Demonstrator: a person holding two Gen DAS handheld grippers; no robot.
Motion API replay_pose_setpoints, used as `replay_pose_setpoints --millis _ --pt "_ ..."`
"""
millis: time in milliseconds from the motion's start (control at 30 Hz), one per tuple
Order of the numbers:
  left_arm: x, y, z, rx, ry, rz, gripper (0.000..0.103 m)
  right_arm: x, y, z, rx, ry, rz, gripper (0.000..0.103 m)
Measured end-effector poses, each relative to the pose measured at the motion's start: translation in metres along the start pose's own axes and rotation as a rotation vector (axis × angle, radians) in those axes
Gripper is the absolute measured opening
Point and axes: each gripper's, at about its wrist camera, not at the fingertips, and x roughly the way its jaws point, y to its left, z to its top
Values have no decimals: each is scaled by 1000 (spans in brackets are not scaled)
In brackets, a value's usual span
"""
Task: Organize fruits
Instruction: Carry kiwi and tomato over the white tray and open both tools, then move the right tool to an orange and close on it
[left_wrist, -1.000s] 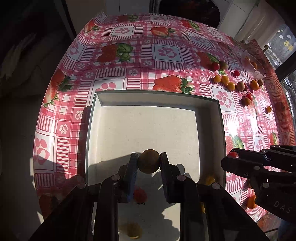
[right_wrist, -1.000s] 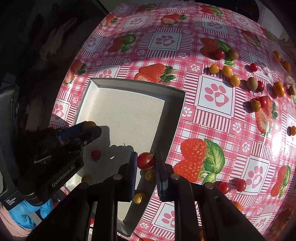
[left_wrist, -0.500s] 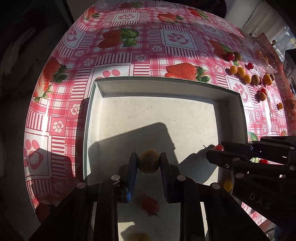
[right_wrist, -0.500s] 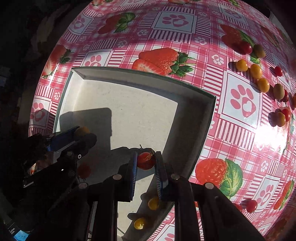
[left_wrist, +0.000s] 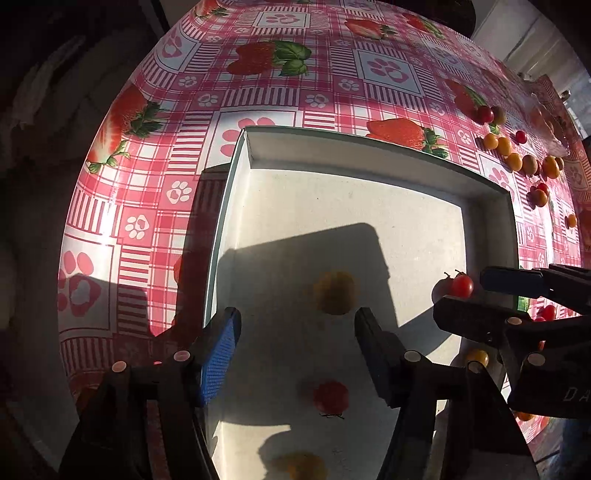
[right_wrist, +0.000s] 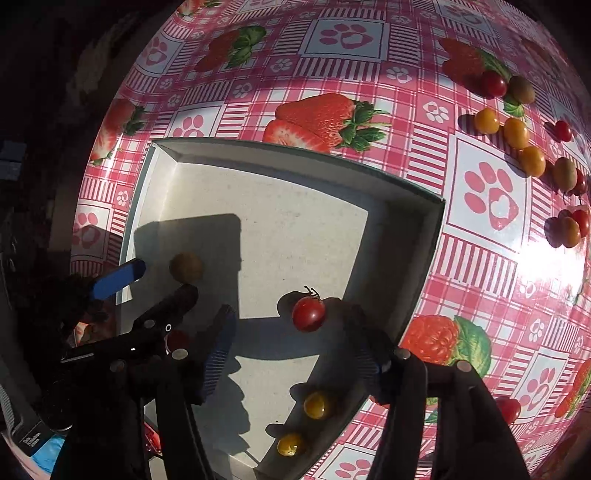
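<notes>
Both tools, left tool and right tool, are spread wide, holding nothing; lift straight up so the tomatoes in the tray stay put.

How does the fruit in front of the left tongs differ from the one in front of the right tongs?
The fruit ahead of the left tongs is a dull yellow-brown tomato, while the one ahead of the right tongs is a glossy red tomato. The yellow-brown tomato lies wholly in shadow; the red tomato catches direct sun. The red tomato shows a dark stem; none shows on the yellow-brown one. Both rest loose on the floor of the white tray, between open jaws.
</notes>
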Motion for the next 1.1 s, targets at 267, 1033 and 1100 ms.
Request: replay_pose_setpoints --millis 267,1033,1100 --pt "-27 -30 0 97 -34 18 65 -42 1 -16 -30 -109 -42 89" --pt "-43 -202 -29 484 -56 -74 65 -50 -173 -136 458 -78 -124 72" --pt "-39 -212 -27 498 -43 -81 65 -47 -174 -136 466 -80 -107 66"
